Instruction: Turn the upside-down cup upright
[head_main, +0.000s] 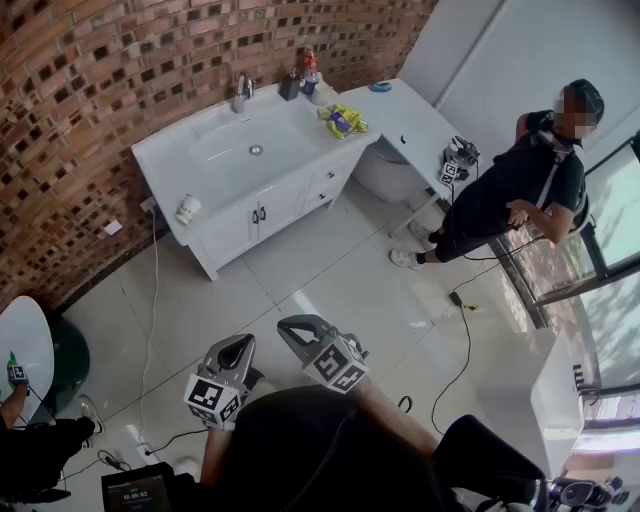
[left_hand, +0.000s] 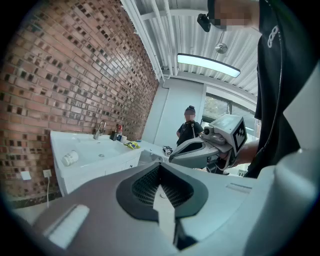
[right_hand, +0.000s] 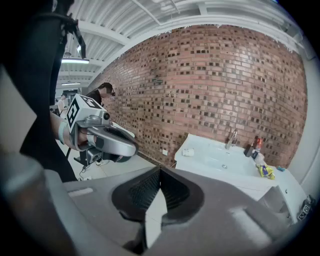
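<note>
The white cup (head_main: 187, 208) rests at the left end of the white vanity top (head_main: 290, 150) and looks tipped on its side. It shows small in the left gripper view (left_hand: 70, 158) and in the right gripper view (right_hand: 188, 152). My left gripper (head_main: 243, 341) and right gripper (head_main: 284, 326) hang over the tiled floor, far short of the vanity, both shut and holding nothing. In each gripper view the jaws meet at the tips, left (left_hand: 160, 168) and right (right_hand: 160, 173). The right gripper (left_hand: 200, 150) crosses the left gripper view; the left gripper (right_hand: 107, 141) crosses the right gripper view.
A sink with a faucet (head_main: 241, 92), bottles (head_main: 305, 75) and a yellow packet (head_main: 343, 121) share the vanity. A person in black (head_main: 510, 190) stands by the white side desk (head_main: 420, 120). Cables (head_main: 455, 340) trail over the floor. A brick wall (head_main: 90, 120) runs behind.
</note>
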